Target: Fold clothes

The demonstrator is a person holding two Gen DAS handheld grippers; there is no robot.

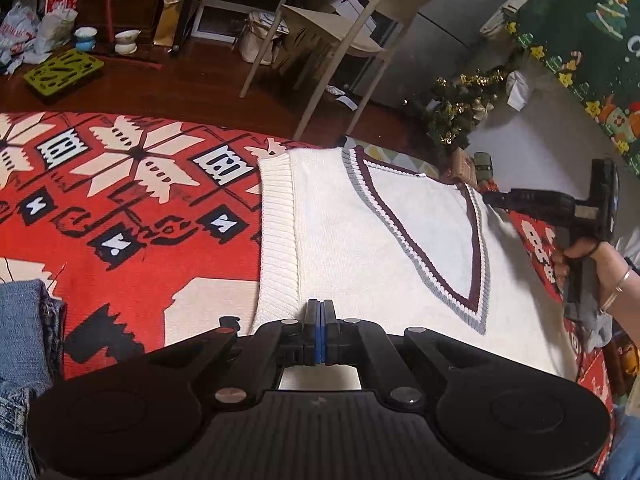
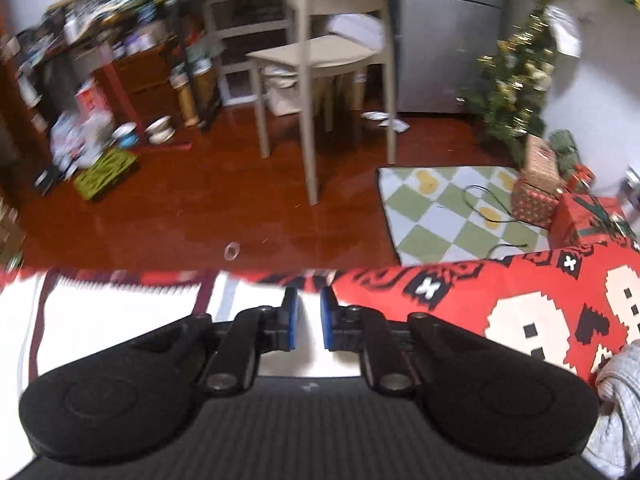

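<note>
A white V-neck knit vest [image 1: 360, 240] lies flat on a red patterned blanket [image 1: 140, 220], near its far edge. The left gripper [image 1: 319, 308] is clenched with its fingers over the vest; the right gripper [image 2: 309, 300] hovers over it, fingers slightly parted, grasping nothing.

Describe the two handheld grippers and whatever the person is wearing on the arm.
Both the left gripper and the right gripper are matte black, with blue pads on the fingers, silver pivot bolts, two round lobes and a ribbed base. The right hand shows silver bangles at the wrist.
</note>
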